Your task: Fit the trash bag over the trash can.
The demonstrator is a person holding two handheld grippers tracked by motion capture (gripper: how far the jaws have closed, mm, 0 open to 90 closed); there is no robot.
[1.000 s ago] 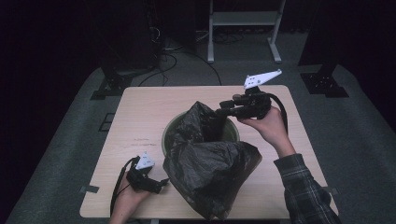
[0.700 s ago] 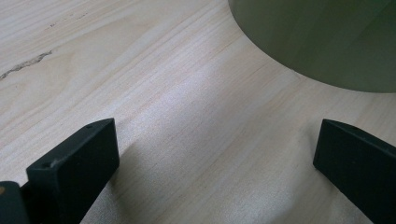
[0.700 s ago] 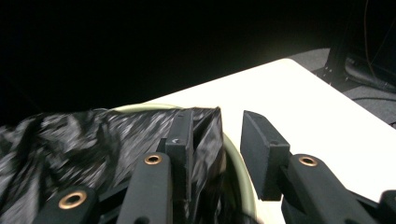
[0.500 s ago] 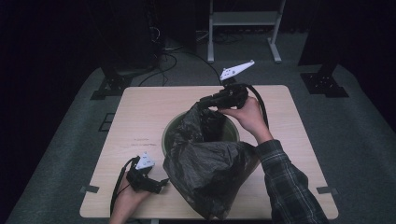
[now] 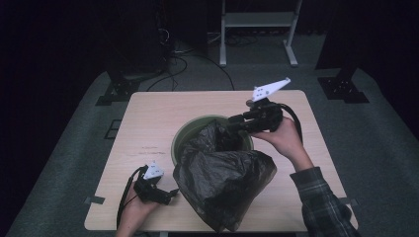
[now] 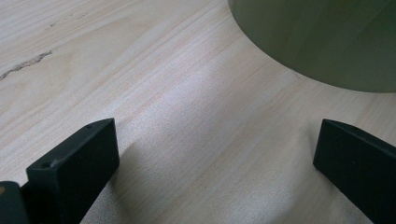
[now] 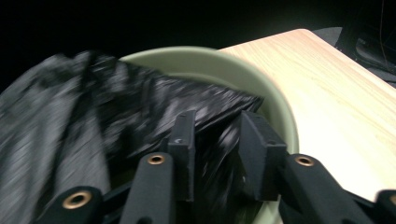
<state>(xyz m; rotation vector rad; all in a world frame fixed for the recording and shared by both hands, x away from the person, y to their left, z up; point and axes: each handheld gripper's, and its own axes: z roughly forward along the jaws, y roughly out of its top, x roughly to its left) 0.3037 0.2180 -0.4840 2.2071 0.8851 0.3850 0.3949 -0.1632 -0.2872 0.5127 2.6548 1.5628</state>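
Observation:
A pale green round bin [image 5: 188, 132] stands mid-table with a crumpled black plastic bag [image 5: 222, 177] draped over its near side and spilling toward the front edge. My right gripper [image 5: 236, 124] reaches in from the right over the bin's rim and is shut on a fold of the black bag [image 7: 140, 107], which sits pinched between the jaws above the bin's rim [image 7: 275, 107]. My left gripper [image 5: 170, 193] rests low on the table at the front left, open, with bare wood between its jaws and the bin's wall [image 6: 317, 42] just ahead.
The wooden table [image 5: 148, 118] has bare surface at the left and far side. Dark floor, cables and a metal stand [image 5: 257, 19] lie beyond the table's far edge.
My right gripper has swung back to the right and down toward the bin's rim with the bag's edge in it. The left gripper has stayed put.

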